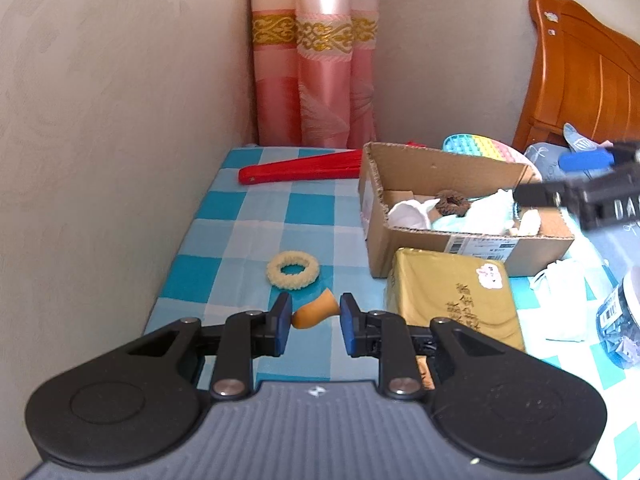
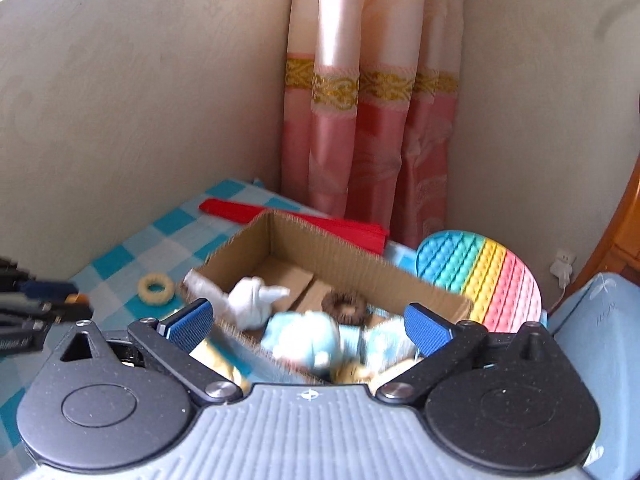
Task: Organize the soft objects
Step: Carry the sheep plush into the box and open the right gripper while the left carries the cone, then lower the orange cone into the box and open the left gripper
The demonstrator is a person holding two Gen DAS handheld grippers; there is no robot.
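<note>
My left gripper (image 1: 314,322) is open low over the blue checked cloth, its pads on either side of a small orange gourd-shaped toy (image 1: 314,312), not closed on it. A cream fluffy scrunchie (image 1: 293,270) lies just beyond; it also shows in the right wrist view (image 2: 156,288). The cardboard box (image 1: 424,240) holds a brown scrunchie (image 1: 452,203), a white soft toy (image 1: 412,212) and pale blue soft things. My right gripper (image 2: 308,324) is open and empty above the box (image 2: 320,248), over the white toy (image 2: 256,300), the brown scrunchie (image 2: 344,306) and a light blue plush (image 2: 308,340).
A gold packet (image 1: 452,300) lies in front of the box. A red folded fan (image 1: 300,170) lies at the back near the pink curtain. A rainbow pop mat (image 2: 484,276) leans behind the box. A plastic jar (image 1: 620,316) and white tissue stand right. The wall runs along the left.
</note>
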